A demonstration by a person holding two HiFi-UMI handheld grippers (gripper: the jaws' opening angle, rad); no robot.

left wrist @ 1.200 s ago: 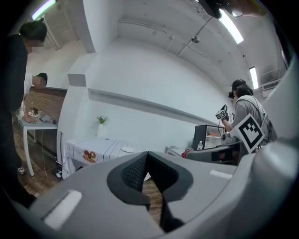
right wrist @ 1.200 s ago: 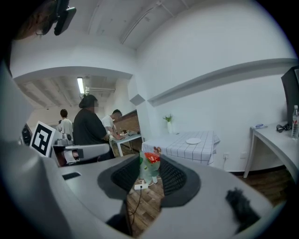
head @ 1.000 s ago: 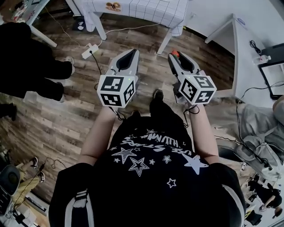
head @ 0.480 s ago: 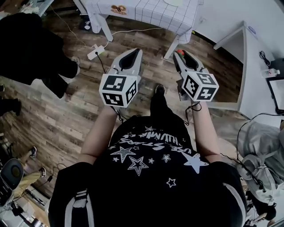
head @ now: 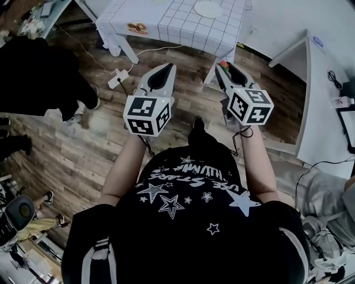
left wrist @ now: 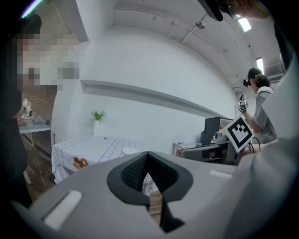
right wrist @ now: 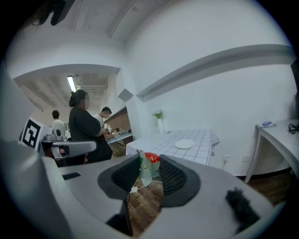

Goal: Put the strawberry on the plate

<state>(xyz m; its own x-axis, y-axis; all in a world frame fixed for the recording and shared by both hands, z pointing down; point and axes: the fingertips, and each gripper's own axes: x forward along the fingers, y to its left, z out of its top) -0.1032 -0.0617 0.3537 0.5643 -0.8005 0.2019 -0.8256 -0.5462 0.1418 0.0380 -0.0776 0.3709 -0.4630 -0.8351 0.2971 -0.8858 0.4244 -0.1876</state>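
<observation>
- The right gripper (right wrist: 148, 169) is clamping the strawberry (right wrist: 150, 158) just at its jaw tips, centre frame; jolting could be dropping it onto the floor (right wrist: 145, 205).
- The plate (right wrist: 184, 144) is sitting well apart on the desk (right wrist: 203, 140), right of centre; releasing early would be missing it.
- The left gripper (left wrist: 147, 164) is carrying nothing, jaws together.

Table (head: 177, 25) in white checked cloth — one white plate (head: 208, 9) on top

This is a robotics lab: a power strip (head: 116, 79) on the wood-plank floor (head: 77, 144), a cloth-covered bench (head: 183, 25), and another person (left wrist: 259, 100) holding a marker-cubed hand-held gripper (left wrist: 240, 132).
</observation>
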